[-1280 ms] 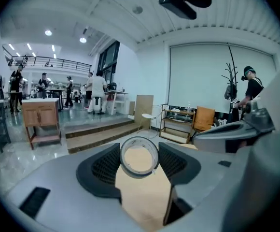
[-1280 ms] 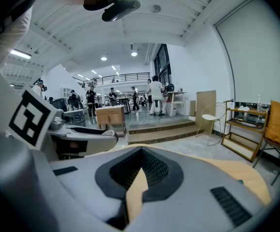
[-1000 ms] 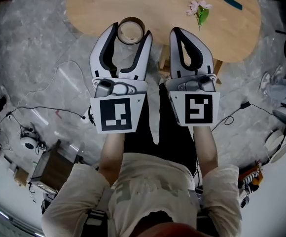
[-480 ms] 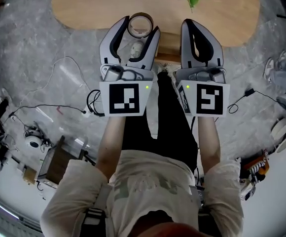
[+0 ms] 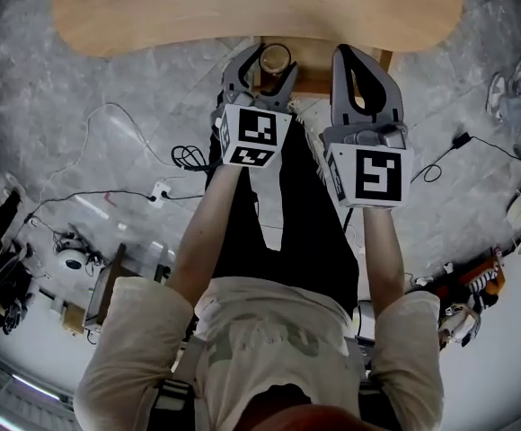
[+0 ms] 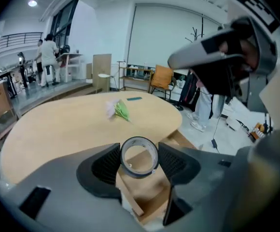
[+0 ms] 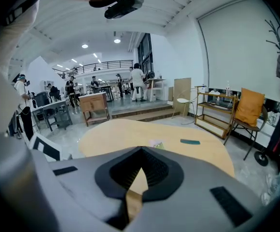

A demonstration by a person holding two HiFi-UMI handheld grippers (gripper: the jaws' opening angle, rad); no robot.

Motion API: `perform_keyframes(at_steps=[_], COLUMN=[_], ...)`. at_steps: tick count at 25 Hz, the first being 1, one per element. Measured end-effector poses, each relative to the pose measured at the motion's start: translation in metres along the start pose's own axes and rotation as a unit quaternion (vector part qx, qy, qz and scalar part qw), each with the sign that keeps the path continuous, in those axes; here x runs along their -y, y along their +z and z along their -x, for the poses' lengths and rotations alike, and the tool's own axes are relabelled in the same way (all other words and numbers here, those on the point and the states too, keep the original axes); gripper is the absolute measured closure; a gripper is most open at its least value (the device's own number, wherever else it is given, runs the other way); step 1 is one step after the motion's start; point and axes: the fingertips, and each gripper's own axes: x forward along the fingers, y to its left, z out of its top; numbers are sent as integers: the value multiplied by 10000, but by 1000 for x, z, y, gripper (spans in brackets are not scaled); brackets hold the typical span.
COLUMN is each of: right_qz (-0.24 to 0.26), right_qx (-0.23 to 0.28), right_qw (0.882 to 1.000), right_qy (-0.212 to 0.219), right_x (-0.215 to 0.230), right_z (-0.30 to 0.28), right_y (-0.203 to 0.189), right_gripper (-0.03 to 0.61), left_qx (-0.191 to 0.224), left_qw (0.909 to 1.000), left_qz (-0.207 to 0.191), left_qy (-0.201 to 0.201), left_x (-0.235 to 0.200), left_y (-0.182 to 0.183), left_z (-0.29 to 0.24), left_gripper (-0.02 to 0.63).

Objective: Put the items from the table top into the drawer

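A roll of dark tape sits between the jaws of my left gripper, which is shut on it. In the head view the left gripper holds the tape roll just off the near edge of the wooden table, over the open wooden drawer. The drawer shows right below the roll. My right gripper is beside it with its jaws shut and nothing in them. On the table top lie a pink flower with green leaves and a small teal object.
Cables and a white power strip lie on the grey floor to the left. An orange chair and shelves stand beyond the table. Several people stand far off in the hall. My legs are under both grippers.
The left gripper has carried the tape roll from the table top back over the near edge to above the open drawer. The right gripper drew back with it, still shut.
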Motion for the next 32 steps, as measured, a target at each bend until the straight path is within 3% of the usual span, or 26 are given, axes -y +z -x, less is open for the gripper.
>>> perform_keyframes(at_steps=[8, 13, 22, 27, 32], right_qz=[-113, -221, -315, -350, -389], right_qx=[-455, -584, -636, -642, -653], right_qw=[9989, 9980, 9975, 9973, 9970], right_qy=[-14, 32, 61, 69, 108], right_x=[15, 16, 16, 18, 17], right_z=[11, 12, 11, 10, 10], right_y=[-54, -71, -79, -83, -85], right_gripper=[574, 574, 574, 574, 574], left_qx=[-1138, -1496, -1720, -1839, -1702], left_qw=[9921, 9862, 9813, 9788, 9803], left_qz=[-106, -2, 543, 624, 849], left_qy=[-519, -707, -670, -649, -532], left_x=[34, 39, 39, 41, 34], left_y=[-89, -108, -114, -119, -109], left_z=[-75, -104, -122, -124, -125], left_gripper=[356, 356, 356, 354, 354])
